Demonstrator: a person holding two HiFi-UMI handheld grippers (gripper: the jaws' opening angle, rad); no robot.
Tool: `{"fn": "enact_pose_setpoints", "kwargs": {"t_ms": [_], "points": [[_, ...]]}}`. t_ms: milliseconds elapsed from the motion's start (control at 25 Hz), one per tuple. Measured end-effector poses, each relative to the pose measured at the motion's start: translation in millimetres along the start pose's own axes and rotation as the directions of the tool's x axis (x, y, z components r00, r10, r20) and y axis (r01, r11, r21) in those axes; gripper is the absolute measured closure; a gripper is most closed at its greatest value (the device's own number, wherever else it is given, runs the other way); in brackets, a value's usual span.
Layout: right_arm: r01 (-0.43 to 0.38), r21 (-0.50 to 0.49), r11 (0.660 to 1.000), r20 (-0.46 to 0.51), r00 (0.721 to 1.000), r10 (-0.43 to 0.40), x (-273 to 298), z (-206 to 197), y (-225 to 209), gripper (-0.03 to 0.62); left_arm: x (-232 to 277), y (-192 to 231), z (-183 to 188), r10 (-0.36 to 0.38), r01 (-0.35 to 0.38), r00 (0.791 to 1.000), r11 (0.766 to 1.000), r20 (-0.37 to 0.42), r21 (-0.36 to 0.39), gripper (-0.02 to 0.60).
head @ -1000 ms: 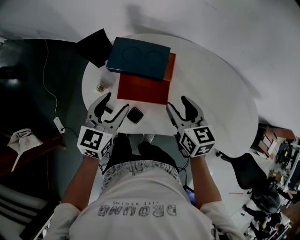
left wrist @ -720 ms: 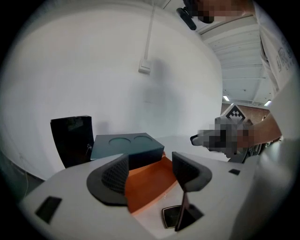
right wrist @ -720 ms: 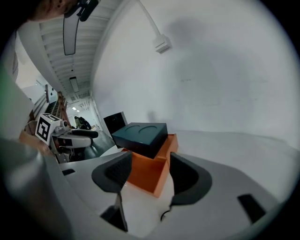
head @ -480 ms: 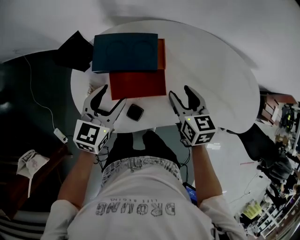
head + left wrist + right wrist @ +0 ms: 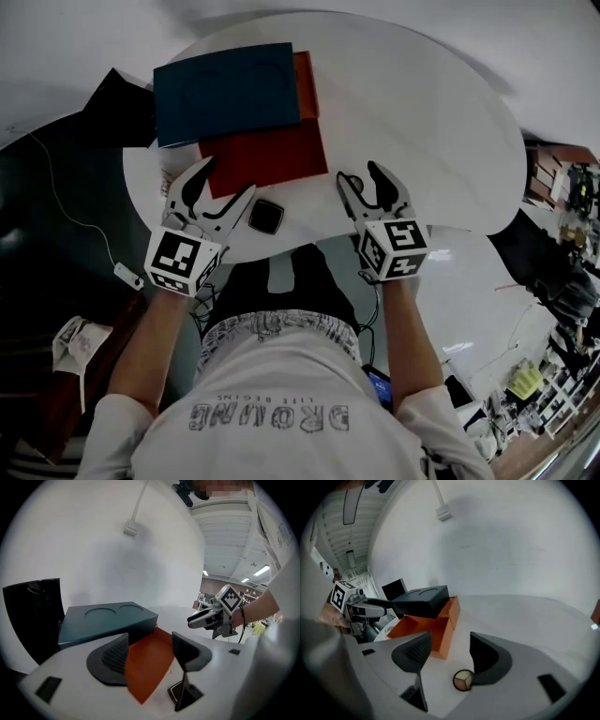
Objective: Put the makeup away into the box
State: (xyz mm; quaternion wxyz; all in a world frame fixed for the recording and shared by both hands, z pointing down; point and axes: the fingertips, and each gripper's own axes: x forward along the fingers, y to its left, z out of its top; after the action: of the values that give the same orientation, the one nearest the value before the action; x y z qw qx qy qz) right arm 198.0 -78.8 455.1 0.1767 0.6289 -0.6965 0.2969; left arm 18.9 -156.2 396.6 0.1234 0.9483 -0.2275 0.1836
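An orange box (image 5: pixel 267 159) lies open on the white round table (image 5: pixel 422 131), and its teal lid (image 5: pixel 230 89) rests askew over the far half. A black square compact (image 5: pixel 266 217) sits just in front of the box. My left gripper (image 5: pixel 228 180) is open over the box's near left corner, left of that compact (image 5: pixel 180 693). My right gripper (image 5: pixel 359 173) is open at the box's right. Below its jaws a round compact (image 5: pixel 463 680) with beige pans lies on the table. Neither gripper (image 5: pixel 150 644) (image 5: pixel 450 648) holds anything.
A black bag-like object (image 5: pixel 122 103) leans at the table's far left edge behind the lid. The near table edge runs just under both grippers. A cable with a plug (image 5: pixel 122 274) lies on the dark floor to the left.
Both grippers have sunk toward the table and tipped downward, closing in on the box's near edge. Their jaws stayed open. The box, lid and compacts have not moved on the table.
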Motion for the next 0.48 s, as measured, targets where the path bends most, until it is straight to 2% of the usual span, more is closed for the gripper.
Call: {"fn": "enact_pose_setpoints", "kwargs": {"t_ms": [480], "points": [[0.059, 0.029, 0.998, -0.096, 0.994, -0.056, 14.2, -61.8, -23.8, 0.327, 27.6, -13.7, -16.7, -0.055, 0.055, 0.997, 0.998, -0.058, 0.008, 0.285]]}}
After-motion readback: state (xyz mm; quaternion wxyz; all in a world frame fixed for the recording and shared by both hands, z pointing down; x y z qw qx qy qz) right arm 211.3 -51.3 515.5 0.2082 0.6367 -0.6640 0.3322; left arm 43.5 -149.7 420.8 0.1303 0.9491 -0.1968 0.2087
